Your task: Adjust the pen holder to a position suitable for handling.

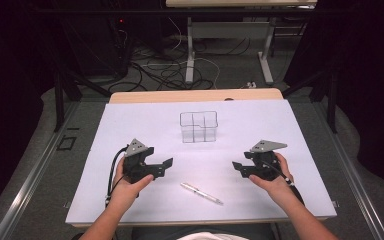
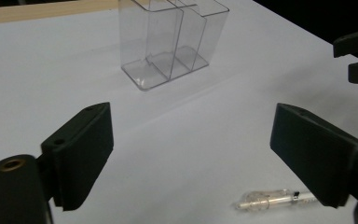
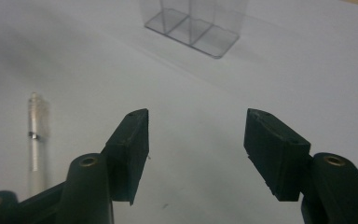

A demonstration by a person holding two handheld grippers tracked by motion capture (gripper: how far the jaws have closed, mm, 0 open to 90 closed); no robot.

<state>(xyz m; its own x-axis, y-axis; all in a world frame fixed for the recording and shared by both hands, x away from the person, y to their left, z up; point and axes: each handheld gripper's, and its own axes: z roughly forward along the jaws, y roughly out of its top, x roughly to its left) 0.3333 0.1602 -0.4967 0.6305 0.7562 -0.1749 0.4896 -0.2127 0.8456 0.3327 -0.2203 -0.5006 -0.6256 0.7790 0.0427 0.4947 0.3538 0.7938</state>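
Note:
A clear plastic holder (image 1: 199,127) with several compartments stands upright and empty at the middle back of the white sheet (image 1: 130,125). A clear pen (image 1: 201,193) lies flat near the front edge, between my two hands. My left gripper (image 1: 166,166) is held to the pen's left, jaws wide open and empty. My right gripper (image 1: 236,169) is held to the pen's right, jaws open and empty. From the left gripper (image 2: 191,116) I see the holder (image 2: 172,42) ahead and the pen (image 2: 275,199) by its right jaw. Past the right gripper (image 3: 196,119), the pen (image 3: 36,135) lies left and the holder (image 3: 196,23) ahead.
The white sheet covers a wooden tabletop whose far edge (image 1: 195,96) shows behind the holder. Beyond it are another table's legs (image 1: 190,55) and loose cables (image 1: 165,70) on the floor. The other gripper's jaws (image 2: 356,56) show at the right edge of the left gripper view.

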